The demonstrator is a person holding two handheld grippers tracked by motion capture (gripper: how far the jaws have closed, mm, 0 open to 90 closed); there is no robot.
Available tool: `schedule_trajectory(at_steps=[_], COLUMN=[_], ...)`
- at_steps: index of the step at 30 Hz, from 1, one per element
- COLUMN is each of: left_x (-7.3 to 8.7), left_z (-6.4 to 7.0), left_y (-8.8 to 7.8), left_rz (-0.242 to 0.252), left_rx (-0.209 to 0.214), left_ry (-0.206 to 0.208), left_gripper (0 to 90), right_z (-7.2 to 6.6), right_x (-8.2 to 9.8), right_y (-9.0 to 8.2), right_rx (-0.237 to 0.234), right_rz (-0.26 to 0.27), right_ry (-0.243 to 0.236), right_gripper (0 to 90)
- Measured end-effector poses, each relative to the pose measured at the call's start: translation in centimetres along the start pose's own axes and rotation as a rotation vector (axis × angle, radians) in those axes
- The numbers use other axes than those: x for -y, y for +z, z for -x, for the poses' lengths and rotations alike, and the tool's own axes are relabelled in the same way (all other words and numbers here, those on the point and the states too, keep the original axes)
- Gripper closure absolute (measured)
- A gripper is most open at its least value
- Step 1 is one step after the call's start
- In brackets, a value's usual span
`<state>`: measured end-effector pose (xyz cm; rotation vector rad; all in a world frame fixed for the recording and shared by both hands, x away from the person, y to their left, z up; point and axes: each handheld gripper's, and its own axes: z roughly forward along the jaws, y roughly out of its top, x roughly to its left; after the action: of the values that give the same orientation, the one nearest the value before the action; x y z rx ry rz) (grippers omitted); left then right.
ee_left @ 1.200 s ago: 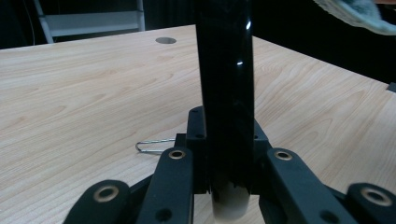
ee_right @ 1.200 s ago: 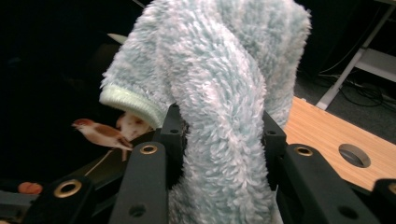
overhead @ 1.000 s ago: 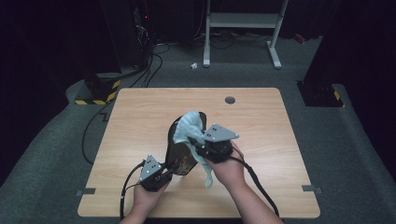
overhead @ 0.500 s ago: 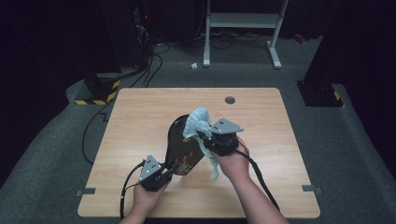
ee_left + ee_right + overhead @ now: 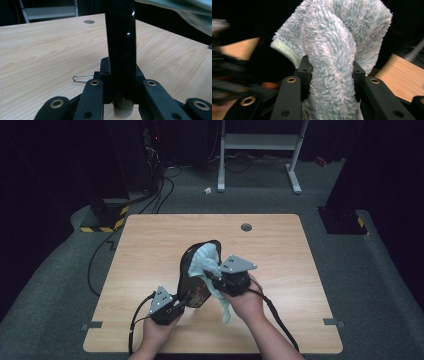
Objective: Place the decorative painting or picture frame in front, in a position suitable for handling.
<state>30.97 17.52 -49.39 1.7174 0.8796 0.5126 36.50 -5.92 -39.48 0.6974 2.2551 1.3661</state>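
Note:
A dark, rounded pan (image 5: 194,279) stands tilted up on edge over the middle of the wooden table (image 5: 150,245). Its glossy black handle (image 5: 121,45) runs between the jaws of my left gripper (image 5: 176,305), which is shut on it (image 5: 121,75). A fluffy light-blue cloth (image 5: 206,261) lies against the pan's upper inside face, with its tail hanging down beside the right hand. My right gripper (image 5: 214,278) is shut on a bunched fold of that cloth (image 5: 332,50), both pads (image 5: 305,67) pressed into the pile. The cloth's edge also shows at the top right of the left gripper view (image 5: 190,12).
A round cable hole (image 5: 246,227) sits near the table's far edge. A small wire clip (image 5: 81,78) lies on the wood close to the left gripper. Behind the table are a white metal frame (image 5: 260,142), floor cables (image 5: 100,265) and a yellow-black striped block (image 5: 105,222).
The right gripper with the cloth rose a little along the pan's face, then came back down. The left gripper and the pan handle stayed in place.

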Motion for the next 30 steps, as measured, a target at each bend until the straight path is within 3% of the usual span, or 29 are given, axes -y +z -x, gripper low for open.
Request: schedule_trajectory(at_steps=[4, 8, 12, 19, 25, 30], left_x=[0.0, 0.0, 0.0, 0.0, 0.0, 0.0], left_z=[0.0, -0.1, -0.2, -0.2, -0.2, -0.1], left_y=[0.0, 0.0, 0.0, 0.0, 0.0, 0.0], left_rz=[0.001, -0.001, 0.000, -0.003, -0.002, -0.001], left_rx=[0.000, 0.002, 0.006, 0.008, 0.008, 0.006], left_ry=[-0.001, -0.001, -0.007, -0.008, -0.010, -0.012], left_gripper=[78.7, 78.8, 78.8, 78.9, 78.9, 78.8], right_z=[-2.9, -3.3, -1.4, 4.0, 7.4, 7.9], right_x=[-0.2, -0.2, -0.2, 0.2, 1.1, 1.4], right_y=[-0.1, 0.0, 0.2, 0.6, 1.0, 1.1], right_rx=[-0.066, -0.050, -0.002, 0.086, 0.167, 0.182], right_rz=[0.014, 0.015, 0.007, -0.018, -0.055, -0.067], right_ry=[-0.053, -0.067, -0.039, 0.056, 0.108, 0.109], right_gripper=[63.7, 63.7, 63.7, 63.8, 63.8, 63.9])
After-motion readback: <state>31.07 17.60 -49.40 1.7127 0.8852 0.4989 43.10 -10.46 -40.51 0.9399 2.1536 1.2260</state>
